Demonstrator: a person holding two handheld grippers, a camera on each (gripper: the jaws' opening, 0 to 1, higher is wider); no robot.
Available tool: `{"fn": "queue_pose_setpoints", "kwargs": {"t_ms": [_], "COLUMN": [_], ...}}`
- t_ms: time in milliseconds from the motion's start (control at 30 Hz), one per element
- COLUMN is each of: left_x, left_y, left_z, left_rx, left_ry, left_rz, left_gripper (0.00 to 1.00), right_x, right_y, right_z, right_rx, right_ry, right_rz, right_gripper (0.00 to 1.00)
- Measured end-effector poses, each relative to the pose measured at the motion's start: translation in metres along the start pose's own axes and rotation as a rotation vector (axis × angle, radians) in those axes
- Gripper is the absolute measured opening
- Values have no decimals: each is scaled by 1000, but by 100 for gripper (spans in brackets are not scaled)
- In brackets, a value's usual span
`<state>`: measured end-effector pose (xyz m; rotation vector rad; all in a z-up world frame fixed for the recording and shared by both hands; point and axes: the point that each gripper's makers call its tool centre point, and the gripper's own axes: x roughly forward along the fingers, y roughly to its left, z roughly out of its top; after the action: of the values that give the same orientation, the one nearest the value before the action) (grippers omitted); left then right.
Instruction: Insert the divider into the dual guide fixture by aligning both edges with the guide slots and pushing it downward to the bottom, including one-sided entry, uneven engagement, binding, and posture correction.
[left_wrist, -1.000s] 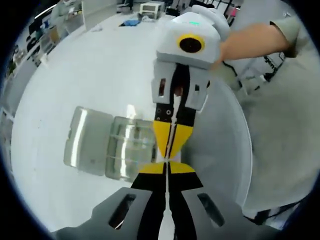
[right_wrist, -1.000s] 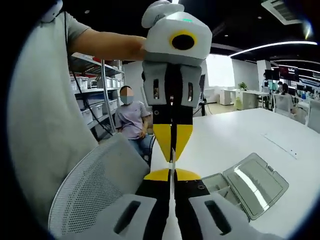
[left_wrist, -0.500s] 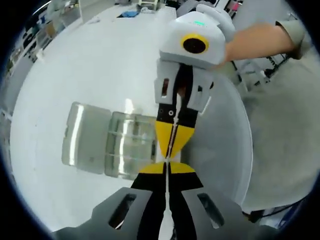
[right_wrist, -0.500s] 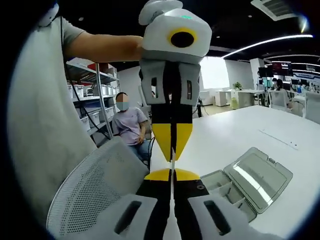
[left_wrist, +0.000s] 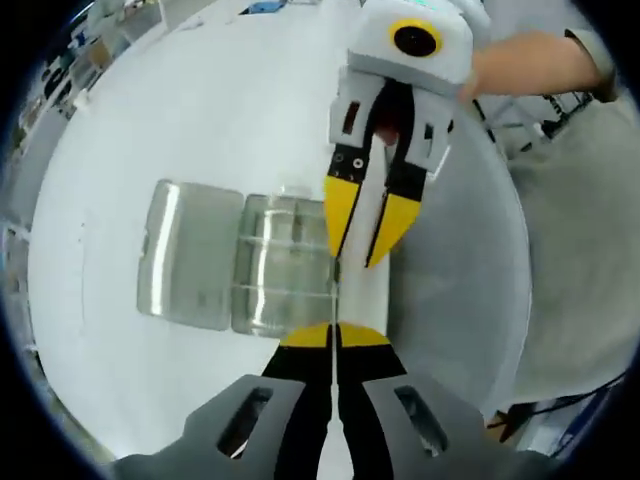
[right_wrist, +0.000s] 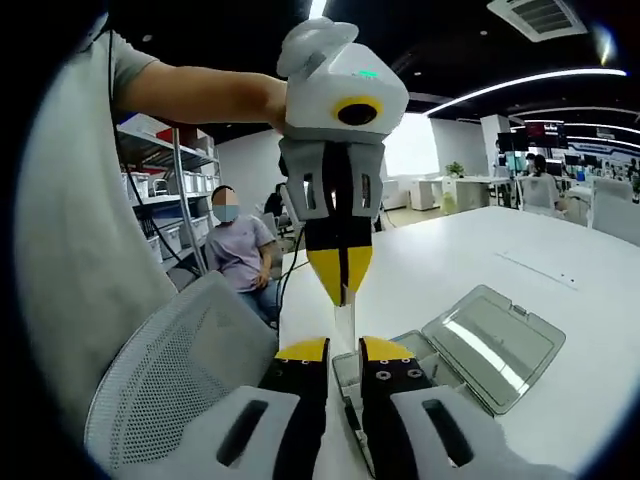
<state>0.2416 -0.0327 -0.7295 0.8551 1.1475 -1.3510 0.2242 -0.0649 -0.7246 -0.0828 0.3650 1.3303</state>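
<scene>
A thin clear divider (left_wrist: 335, 292) hangs between the two grippers, seen edge-on in the left gripper view. My left gripper (left_wrist: 335, 336) is shut on its near end. In the right gripper view the same left gripper (right_wrist: 340, 290) comes down from above, pinching the divider (right_wrist: 345, 318). My right gripper (right_wrist: 343, 350) stands open, its yellow tips on either side of the divider's lower edge and apart from it. From the left gripper view the right gripper (left_wrist: 353, 258) also shows its jaws spread. The clear guide fixture box (left_wrist: 285, 265) lies on the table below, lid (left_wrist: 190, 255) folded open.
The fixture (right_wrist: 425, 362) and its lid (right_wrist: 495, 345) rest on a white table (right_wrist: 470, 270). A grey mesh chair (right_wrist: 170, 385) stands at the table's edge. A person sits by shelves (right_wrist: 235, 250) behind. An arm (left_wrist: 530, 65) holds the right gripper.
My right gripper has opened and let go of the divider, its tips now apart from it. The left gripper keeps its hold. Both views have shifted a little.
</scene>
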Motion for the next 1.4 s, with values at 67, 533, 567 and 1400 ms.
{"fn": "queue_pose_setpoints", "kwargs": {"t_ms": [67, 533, 567, 1400], "left_x": [1, 11, 12, 30], "left_y": [3, 17, 18, 30], "left_z": [-3, -9, -8, -9], "left_rx": [-3, 27, 28, 62], "left_ry": [11, 84, 86, 140], "left_rz": [5, 73, 77, 120], "left_gripper": [0, 0, 0, 0], "right_x": [-1, -18, -19, -38], "right_y": [1, -12, -12, -11], "right_z": [-2, -19, -20, -41], "right_rx": [9, 20, 19, -15], "right_ry": [4, 94, 101, 200], "right_rz": [0, -93, -93, -142], "right_gripper": [9, 22, 23, 45]}}
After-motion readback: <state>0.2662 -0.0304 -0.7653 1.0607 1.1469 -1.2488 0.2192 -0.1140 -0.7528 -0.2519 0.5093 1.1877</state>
